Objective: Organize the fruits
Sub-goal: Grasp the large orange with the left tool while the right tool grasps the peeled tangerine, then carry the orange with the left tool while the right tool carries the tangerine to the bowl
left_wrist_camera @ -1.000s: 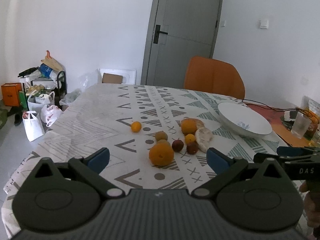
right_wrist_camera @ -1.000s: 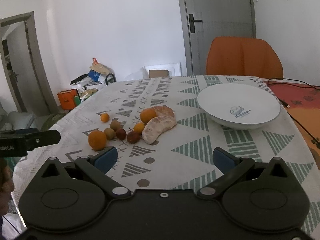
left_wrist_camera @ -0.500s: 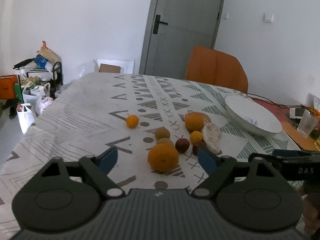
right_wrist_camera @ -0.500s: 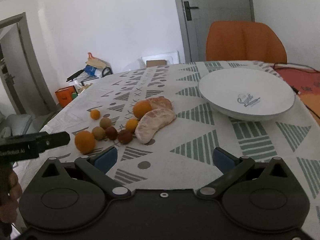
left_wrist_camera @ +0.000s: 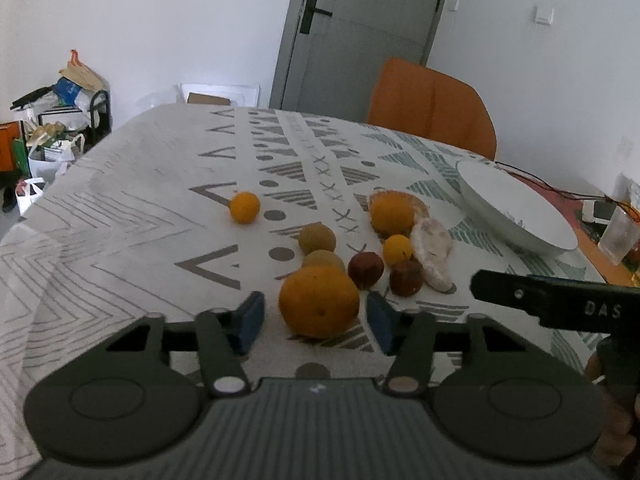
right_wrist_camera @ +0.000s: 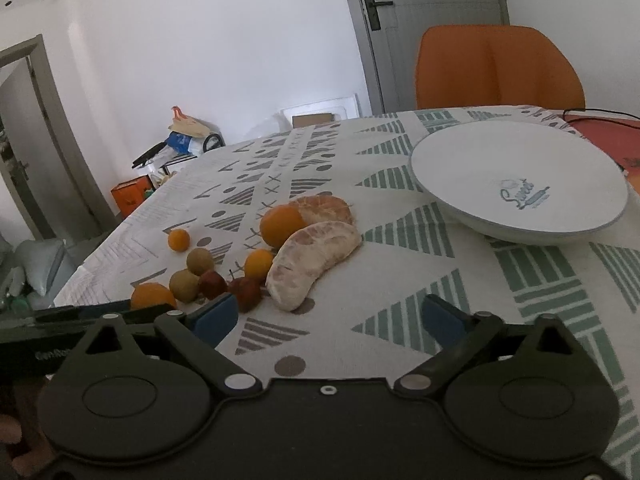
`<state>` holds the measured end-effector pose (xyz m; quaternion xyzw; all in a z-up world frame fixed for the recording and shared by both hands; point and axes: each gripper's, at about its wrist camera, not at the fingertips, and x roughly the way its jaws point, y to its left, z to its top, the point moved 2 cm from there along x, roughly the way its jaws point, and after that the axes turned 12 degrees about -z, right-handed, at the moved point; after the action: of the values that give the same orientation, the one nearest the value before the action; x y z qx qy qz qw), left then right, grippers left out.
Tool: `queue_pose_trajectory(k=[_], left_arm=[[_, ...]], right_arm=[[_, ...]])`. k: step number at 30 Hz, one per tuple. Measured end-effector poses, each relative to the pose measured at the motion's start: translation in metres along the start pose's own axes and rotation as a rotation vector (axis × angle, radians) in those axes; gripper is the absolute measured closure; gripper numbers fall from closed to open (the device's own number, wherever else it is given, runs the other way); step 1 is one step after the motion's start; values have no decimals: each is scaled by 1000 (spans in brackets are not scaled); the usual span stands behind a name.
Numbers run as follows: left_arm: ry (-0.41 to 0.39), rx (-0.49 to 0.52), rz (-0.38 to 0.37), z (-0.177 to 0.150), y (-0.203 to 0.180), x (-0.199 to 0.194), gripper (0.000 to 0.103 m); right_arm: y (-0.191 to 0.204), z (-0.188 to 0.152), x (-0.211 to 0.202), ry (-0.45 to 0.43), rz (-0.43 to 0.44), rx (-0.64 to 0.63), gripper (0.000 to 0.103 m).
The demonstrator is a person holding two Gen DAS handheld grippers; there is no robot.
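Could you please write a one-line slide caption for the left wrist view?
Open left gripper straddles a large orange on the patterned tablecloth, empty white bowl beyond.

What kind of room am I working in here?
Likely a home dining room: a table under a patterned tablecloth, an orange chair pulled up to it, and a white bowl beside loose fruit.

Chair (left_wrist_camera: 432,108): orange, beyond the fingers, behind the bench.
Door (left_wrist_camera: 360,32): grey, shut, far ahead.
Glass (left_wrist_camera: 620,236): right of the fingers.
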<state>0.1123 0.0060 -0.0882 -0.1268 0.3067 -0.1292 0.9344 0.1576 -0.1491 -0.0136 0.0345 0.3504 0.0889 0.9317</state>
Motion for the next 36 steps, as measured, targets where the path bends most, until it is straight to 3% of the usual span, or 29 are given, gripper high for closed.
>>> queue_pose_trajectory(k=[5, 7, 20, 26, 28, 36], left_arm=[[-17, -30, -16, 3, 7, 2, 62], [-17, -41, -13, 6, 11, 2, 62], [-39, -96, 52, 14, 42, -9, 62], [-41, -96, 58, 17, 44, -7, 62], [-43, -95, 57, 18, 43, -7, 62], [-42, -86, 54, 16, 38, -5, 62]], right_arm=[[9, 5, 14, 10, 14, -13, 18], [13, 7, 23, 22, 12, -18, 28], [29, 23, 49, -5, -17, -73, 40], [21, 23, 47, -6, -23, -68, 54], [15, 22, 44, -1, -23, -50, 64], [4, 19, 35, 23, -23, -21, 66]])
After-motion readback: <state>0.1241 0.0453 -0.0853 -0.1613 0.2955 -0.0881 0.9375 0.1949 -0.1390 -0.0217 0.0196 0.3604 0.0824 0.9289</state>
